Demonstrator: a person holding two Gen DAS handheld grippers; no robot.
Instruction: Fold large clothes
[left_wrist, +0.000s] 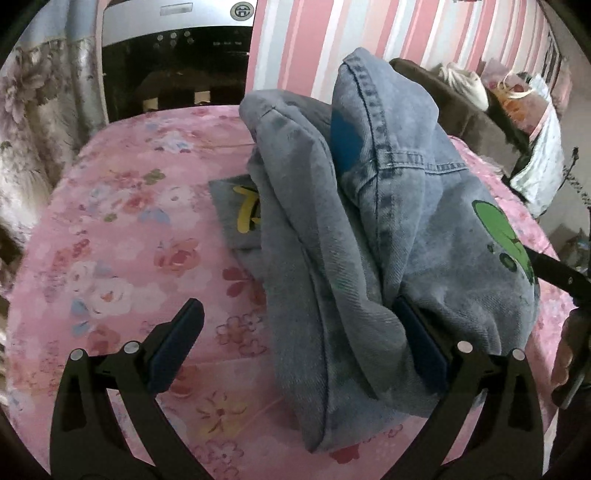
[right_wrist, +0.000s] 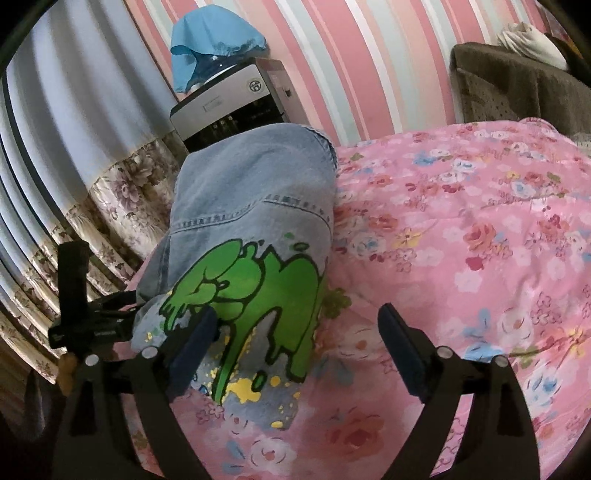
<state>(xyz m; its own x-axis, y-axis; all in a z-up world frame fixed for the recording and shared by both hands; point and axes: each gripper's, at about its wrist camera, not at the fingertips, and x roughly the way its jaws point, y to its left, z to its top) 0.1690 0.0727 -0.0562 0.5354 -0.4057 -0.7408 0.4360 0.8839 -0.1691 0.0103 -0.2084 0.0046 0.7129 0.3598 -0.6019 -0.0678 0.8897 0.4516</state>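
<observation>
Denim garment (left_wrist: 369, 236) lies bunched on the floral bed (left_wrist: 110, 221), draped over the inner jaw of the left gripper (left_wrist: 299, 343), whose jaws stand wide, clamping nothing. Right gripper (right_wrist: 299, 325) is likewise spread, the green print against its left jaw. Risk: cloth snagged on a jaw could drag the fold apart. Its long axis runs away from the jaws, toward the wall.

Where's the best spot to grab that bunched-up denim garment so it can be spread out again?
Probably the stitched seam edge at the top of the denim garment, coming from above: it stands clear of the bedspread and is thin enough to pinch.
</observation>
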